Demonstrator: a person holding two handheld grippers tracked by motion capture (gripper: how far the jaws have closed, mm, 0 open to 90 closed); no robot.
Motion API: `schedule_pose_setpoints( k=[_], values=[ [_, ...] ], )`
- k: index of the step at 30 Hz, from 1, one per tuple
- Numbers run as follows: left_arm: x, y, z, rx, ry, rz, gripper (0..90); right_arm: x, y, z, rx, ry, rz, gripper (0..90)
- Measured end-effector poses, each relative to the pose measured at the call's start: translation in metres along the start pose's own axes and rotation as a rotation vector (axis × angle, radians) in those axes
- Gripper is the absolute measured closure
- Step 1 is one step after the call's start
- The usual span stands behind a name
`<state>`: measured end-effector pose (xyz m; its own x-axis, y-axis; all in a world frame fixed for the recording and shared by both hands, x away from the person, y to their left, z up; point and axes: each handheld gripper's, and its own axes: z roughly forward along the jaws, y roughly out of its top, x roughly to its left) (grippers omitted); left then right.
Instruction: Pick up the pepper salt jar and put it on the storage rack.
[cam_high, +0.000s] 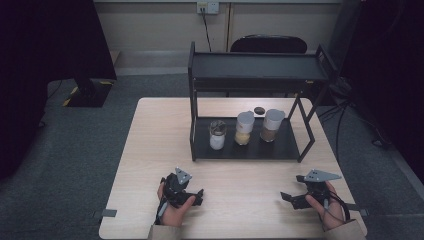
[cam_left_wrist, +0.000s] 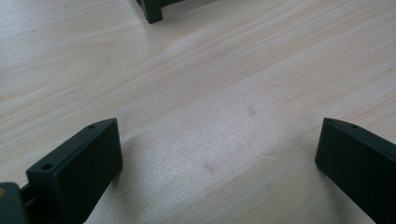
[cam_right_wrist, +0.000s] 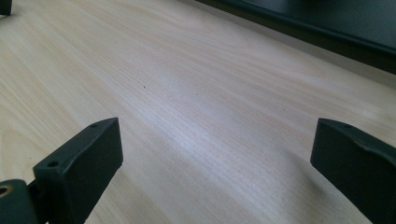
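Observation:
A black two-tier rack (cam_high: 250, 150) stands at the back middle of the wooden table (cam_high: 150, 150). On its lower shelf stand three jars: a small one with white contents (cam_high: 217, 135), a middle one with yellow contents (cam_high: 244, 128) and a right one with brown contents (cam_high: 272, 125). My left gripper (cam_high: 192, 192) rests near the front left, held in a hand, jaws wide apart over bare wood (cam_left_wrist: 219, 140). My right gripper (cam_high: 292, 197) rests at the front right, also open with nothing between its jaws (cam_right_wrist: 215, 140).
A small dark round object (cam_high: 259, 110) lies on the table behind the rack. A black chair (cam_high: 268, 44) stands beyond the table. The rack's foot (cam_left_wrist: 152, 11) and its base edge (cam_right_wrist: 299, 30) lie ahead of the grippers. Grey carpet surrounds the table.

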<state>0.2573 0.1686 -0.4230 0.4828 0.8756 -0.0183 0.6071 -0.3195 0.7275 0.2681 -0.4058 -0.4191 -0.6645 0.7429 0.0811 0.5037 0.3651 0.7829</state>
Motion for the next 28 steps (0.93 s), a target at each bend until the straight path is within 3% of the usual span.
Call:
schedule_pose_setpoints(
  k=[13, 28],
  values=[
    [-0.0001, -0.0001, 0.0, 0.0, 0.0, -0.001, 0.0, 0.0, -0.0017, -0.0026, 0.031, -0.005, -0.003, 1.4],
    [-0.0001, -0.0001, 0.0, 0.0, 0.0, 0.0, 0.0, 0.0071, 0.0058, 0.0004, 0.088, -0.035, -0.038, 0.5]
  ],
)
